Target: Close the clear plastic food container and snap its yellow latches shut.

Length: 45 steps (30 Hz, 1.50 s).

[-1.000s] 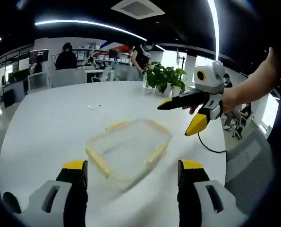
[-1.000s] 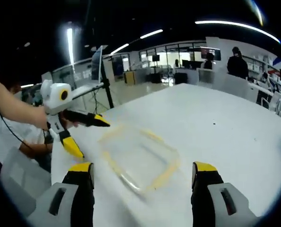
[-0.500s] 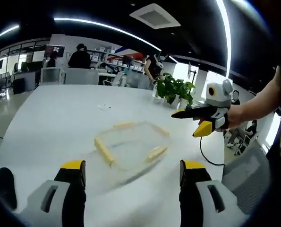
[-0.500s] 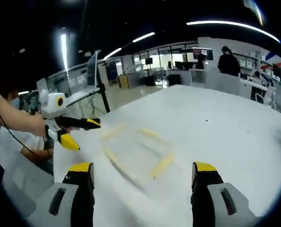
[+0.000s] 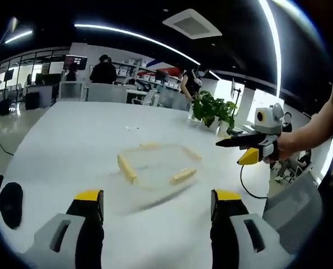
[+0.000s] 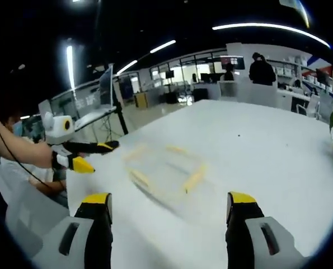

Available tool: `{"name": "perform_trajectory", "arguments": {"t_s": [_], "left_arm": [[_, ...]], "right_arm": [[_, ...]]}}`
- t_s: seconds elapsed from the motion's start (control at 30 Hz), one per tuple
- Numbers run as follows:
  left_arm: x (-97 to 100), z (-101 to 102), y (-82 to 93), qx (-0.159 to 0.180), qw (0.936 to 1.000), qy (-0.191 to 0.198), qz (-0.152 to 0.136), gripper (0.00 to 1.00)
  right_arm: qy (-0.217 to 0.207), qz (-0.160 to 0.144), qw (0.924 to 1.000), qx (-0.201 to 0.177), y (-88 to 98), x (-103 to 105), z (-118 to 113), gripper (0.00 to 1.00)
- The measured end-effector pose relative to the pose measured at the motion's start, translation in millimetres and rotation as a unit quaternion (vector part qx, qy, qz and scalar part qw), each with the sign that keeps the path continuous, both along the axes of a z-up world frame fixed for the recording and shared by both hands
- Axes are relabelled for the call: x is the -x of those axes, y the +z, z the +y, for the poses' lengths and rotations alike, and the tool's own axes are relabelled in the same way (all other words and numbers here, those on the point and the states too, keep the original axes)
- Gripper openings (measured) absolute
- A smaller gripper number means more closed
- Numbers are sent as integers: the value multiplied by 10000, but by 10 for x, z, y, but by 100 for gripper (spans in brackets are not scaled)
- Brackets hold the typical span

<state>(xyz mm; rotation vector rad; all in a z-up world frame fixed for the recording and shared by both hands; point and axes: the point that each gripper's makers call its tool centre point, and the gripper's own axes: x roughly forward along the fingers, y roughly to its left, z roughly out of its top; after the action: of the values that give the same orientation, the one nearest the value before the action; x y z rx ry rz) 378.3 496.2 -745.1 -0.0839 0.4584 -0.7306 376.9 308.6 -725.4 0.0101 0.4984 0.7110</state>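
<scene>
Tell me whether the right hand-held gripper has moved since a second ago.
Yes. In the left gripper view, the right hand-held gripper has drawn back from the container, leaving more bare table between them.

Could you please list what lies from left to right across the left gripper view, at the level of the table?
Black rounded object → clear plastic food container with yellow latches → green potted plant → right tongs.

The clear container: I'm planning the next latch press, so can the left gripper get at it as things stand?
Probably yes. The container sits on the white table ahead of the open left gripper, with bare tabletop between them. The right gripper hangs off to one side.
</scene>
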Motion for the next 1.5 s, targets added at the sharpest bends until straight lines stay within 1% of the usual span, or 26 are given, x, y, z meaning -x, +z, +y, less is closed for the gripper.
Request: {"name": "perform_trajectory", "arguments": {"t_s": [0.13, 0.2, 0.27, 0.4, 0.47, 0.57, 0.6, 0.67, 0.73, 0.83, 0.97, 1.07, 1.17, 1.23, 1.3, 1.4, 1.5], "left_arm": [[64, -12, 0, 1, 10000, -5, 16, 78], [87, 32, 18, -32, 9999, 97, -32, 78], [110, 50, 61, 142, 9997, 212, 19, 79], [155, 81, 58, 101, 9996, 265, -18, 79], [173, 111, 57, 74, 9993, 373, -25, 79], [193, 133, 75, 208, 9985, 502, -4, 80], [206, 136, 71, 225, 9984, 514, 6, 80], [238, 134, 68, 214, 9983, 534, 11, 80], [262, 156, 46, 121, 9984, 547, -17, 79], [305, 161, 57, 177, 9983, 556, 15, 79], [376, 172, 48, 156, 9984, 551, 36, 79], [426, 168, 23, 151, 9984, 548, 55, 79], [474, 148, 14, 209, 9979, 592, 128, 78], [489, 127, 32, 256, 9978, 600, 107, 78], [494, 115, 27, 250, 9979, 593, 111, 78], [527, 80, 24, 245, 9981, 552, 126, 77], [557, 58, 8, 248, 9982, 523, 137, 76]], "right_arm": [[-74, 4, 9999, -72, 17, 31, -33, 84], [-82, 36, 9999, -59, 2, 52, -44, 84], [-127, 17, 9999, -96, 24, 67, -60, 83], [-251, -15, 9993, -259, 84, 93, -75, 83], [-264, -34, 9992, -307, 110, 133, -68, 84], [-315, -30, 9988, -361, 117, 181, -84, 83], [-354, -7, 9985, -413, 109, 199, -103, 84], [-370, -7, 9986, -378, 83, 236, -133, 84], [-400, 32, 9984, -409, 65, 275, -166, 84], [-424, 32, 9983, -401, 57, 331, -218, 84], [-468, 47, 9980, -430, 59, 400, -274, 84], [-569, 126, 9971, -483, 18, 443, -344, 84], [-628, 153, 9969, -441, -31, 497, -416, 83], [-641, 131, 9973, -338, -55, 545, -461, 83], [-703, 161, 9964, -449, -47, 578, -487, 83], [-732, 192, 9963, -398, -87, 653, -549, 83], [-805, 226, 9955, -436, -105, 707, -612, 83]]}}
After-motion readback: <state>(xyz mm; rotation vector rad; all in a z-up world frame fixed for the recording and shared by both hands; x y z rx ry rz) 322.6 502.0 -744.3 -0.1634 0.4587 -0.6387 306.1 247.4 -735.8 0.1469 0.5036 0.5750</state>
